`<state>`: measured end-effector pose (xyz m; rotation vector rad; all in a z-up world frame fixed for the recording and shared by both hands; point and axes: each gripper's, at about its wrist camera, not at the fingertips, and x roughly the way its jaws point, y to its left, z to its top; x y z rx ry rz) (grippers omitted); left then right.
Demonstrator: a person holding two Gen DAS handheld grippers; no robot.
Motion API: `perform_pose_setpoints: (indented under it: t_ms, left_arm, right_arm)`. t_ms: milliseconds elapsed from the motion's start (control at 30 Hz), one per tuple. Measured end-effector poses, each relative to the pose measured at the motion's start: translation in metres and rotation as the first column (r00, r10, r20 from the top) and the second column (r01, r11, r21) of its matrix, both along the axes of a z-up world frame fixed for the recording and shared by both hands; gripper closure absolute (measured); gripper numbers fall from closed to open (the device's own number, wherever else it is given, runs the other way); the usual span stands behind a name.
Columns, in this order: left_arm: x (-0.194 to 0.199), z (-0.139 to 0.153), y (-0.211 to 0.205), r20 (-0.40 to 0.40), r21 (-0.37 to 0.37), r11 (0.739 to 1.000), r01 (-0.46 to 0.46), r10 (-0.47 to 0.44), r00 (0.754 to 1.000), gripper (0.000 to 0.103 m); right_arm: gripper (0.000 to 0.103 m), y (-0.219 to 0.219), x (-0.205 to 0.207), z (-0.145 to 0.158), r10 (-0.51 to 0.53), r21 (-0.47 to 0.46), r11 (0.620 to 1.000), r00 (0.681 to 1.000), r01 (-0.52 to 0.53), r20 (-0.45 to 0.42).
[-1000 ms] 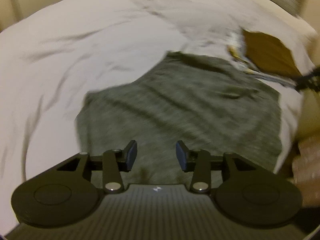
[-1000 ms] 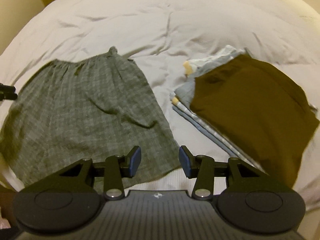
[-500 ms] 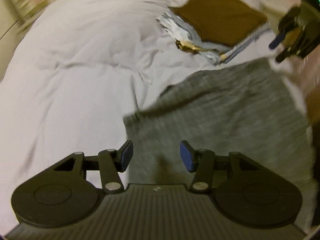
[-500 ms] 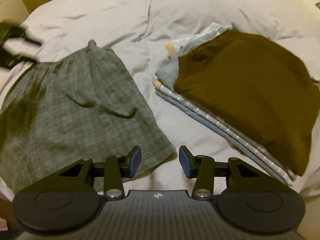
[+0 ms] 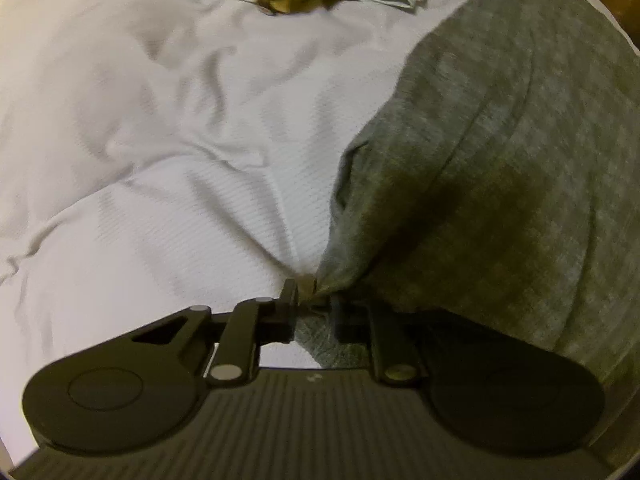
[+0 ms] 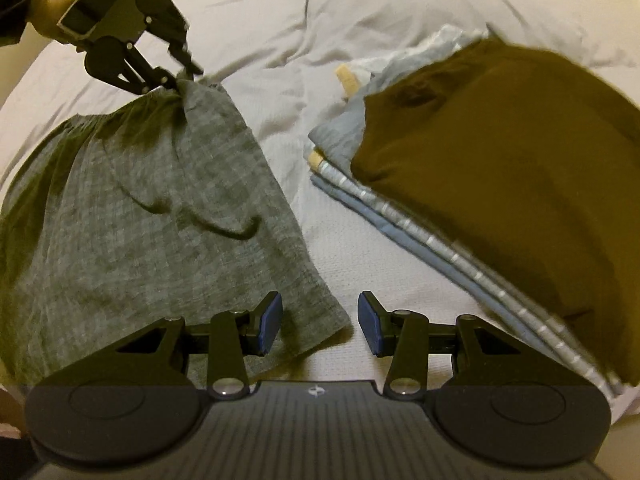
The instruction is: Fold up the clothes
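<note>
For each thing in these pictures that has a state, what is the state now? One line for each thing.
Left gripper: jaws closing, pinching a far corner of the grey garment.
Right gripper: open, holding nothing, the garment's near corner between its fingers.
Grey garment: spread flat, not folded, one corner bunched.
Brown garment: folded, on top of the stack.
Striped clothes: folded, stacked under the brown garment.
Bedcover: wrinkled.

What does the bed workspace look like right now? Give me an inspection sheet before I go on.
Surface: white bedspread, wrinkled.
Job's things: grey checked garment spread flat; one far corner pinched and bunched.
Clutter: stack of folded clothes, brown piece on top, beside the garment, apart from it.
Grippers: left gripper closing on the garment's corner, cloth between its jaws; right gripper open over the near corner, not gripping.
Cables: thin dark cable by the left hand, blurred.
Surroundings: nothing seen clearly.
</note>
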<state>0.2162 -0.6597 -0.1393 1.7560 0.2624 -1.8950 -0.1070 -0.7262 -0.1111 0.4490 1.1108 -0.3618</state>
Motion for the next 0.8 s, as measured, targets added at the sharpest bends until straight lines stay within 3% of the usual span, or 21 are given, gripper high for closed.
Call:
perform_pose_setpoints:
  t_ms: [167,300,567,800]
  left_arm:
    - [0.003,0.002,0.0,-0.001,0.006,1.0,0.012,-0.012,1.0,0.093]
    - [0.009,0.009,0.004,-0.009,-0.01,1.0,-0.012,0.012,1.0,0.094]
    - [0.016,0.04,0.024,-0.03,-0.095,0.995,-0.015,0.012,0.999,0.095]
    - [0.027,0.072,0.077,-0.049,-0.197,0.979,0.05,-0.061,0.997,0.096]
  right_arm:
    - [0.061,-0.009,-0.002,-0.013,-0.044,0.065,0.997,0.999,0.042,0.022]
    - [0.099,-0.014,-0.007,-0.012,-0.096,0.106,0.99,0.995,0.092,0.034]
    - [0.1,0.024,-0.012,0.043,-0.056,0.017,0.998,0.996,0.055,0.076]
    - [0.1,0.107,0.001,0.111,-0.016,-0.015,1.0,0.99,0.018,0.137]
